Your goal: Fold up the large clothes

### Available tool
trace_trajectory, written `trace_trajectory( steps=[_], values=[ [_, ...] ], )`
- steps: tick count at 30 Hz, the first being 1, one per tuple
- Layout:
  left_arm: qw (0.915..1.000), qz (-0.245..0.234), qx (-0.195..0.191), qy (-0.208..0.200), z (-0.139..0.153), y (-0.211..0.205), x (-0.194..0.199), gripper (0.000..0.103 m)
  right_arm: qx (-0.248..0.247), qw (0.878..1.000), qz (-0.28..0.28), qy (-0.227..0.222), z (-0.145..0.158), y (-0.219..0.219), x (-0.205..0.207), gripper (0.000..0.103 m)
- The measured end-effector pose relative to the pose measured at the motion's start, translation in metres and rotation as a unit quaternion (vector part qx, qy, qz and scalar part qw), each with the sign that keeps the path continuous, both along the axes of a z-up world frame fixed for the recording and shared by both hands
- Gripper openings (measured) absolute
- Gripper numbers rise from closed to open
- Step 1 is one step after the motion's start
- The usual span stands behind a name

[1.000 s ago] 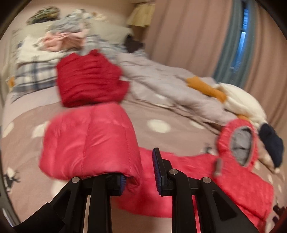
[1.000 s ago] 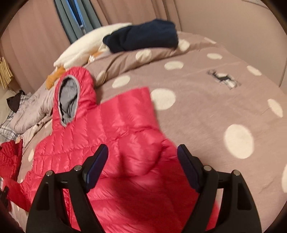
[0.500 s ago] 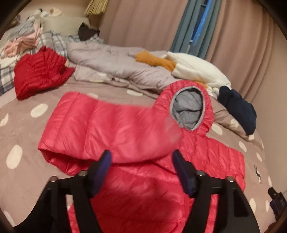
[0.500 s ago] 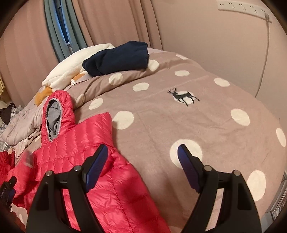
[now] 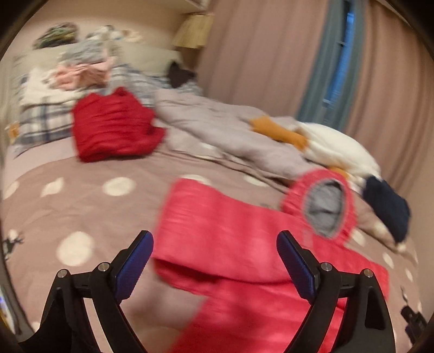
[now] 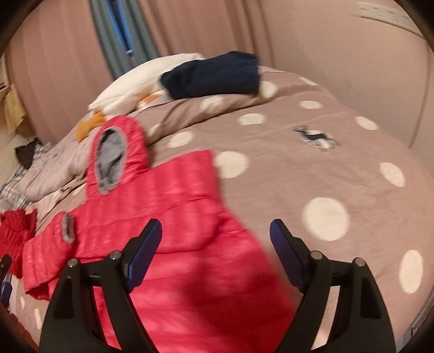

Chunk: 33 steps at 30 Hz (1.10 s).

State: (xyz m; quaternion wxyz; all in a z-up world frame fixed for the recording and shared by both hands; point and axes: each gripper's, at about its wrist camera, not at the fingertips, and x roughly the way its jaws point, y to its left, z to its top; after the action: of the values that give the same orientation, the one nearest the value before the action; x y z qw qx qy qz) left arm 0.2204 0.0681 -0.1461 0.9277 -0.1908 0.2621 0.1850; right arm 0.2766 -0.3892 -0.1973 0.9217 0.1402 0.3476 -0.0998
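with both the left gripper (image 5: 214,260), its jaws just opened, and the right gripper (image 6: 215,251) held wide and empty over the pink jacket (image 5: 244,244) on the bed (image 6: 312,163), the folded sleeve (image 5: 211,230) may be left to spring back.

A big bed (image 6: 312,168) fills the room, w/ a brown cover (image 5: 89,206) dotted w/ white spots & a little deer picture (image 6: 314,137). Pink curtains (image 5: 252,54) hang behind it, & a grey-blue curtain (image 5: 322,68) sits next to a strip of blue window (image 5: 343,54). A plain pink wall (image 6: 339,49) w/ a white strip (image 6: 385,12) up high is on one side; light is dim & warm.
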Motion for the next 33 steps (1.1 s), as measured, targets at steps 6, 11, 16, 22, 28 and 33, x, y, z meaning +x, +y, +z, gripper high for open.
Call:
trace_trajectory(
  steps=[6, 11, 16, 22, 28, 33],
  values=[
    [0.9965, 0.077, -0.028, 0.017, -0.021, 0.062, -0.011, 0.091, -0.007, 0.997, 0.075, 0.003, 0.002, 0.08, 0.025, 0.083],
    [0.9892, 0.129, -0.067, 0.022, -0.039, 0.098, -0.021, 0.091, -0.003, 0.989, 0.144, 0.008, 0.003, 0.151, 0.051, 0.087],
    [0.9878, 0.133, -0.061, 0.055, -0.051, 0.112, -0.019, 0.092, 0.055, 0.977, 0.204, 0.027, -0.009, 0.208, 0.084, 0.1],
    [0.9838, 0.151, -0.077, 0.058, -0.056, 0.129, -0.024, 0.092, 0.063, 0.972, 0.212, 0.08, -0.052, 0.254, 0.113, 0.1],
    [0.9834, 0.15, -0.074, 0.07, -0.061, 0.131, -0.021, 0.092, 0.047, 0.975, 0.21, 0.051, -0.068, 0.256, 0.115, 0.051],
    [0.9846, 0.143, -0.074, 0.067, -0.06, 0.125, -0.018, 0.092, -0.008, 0.978, 0.207, 0.024, -0.051, 0.251, 0.11, 0.014]
  ],
)
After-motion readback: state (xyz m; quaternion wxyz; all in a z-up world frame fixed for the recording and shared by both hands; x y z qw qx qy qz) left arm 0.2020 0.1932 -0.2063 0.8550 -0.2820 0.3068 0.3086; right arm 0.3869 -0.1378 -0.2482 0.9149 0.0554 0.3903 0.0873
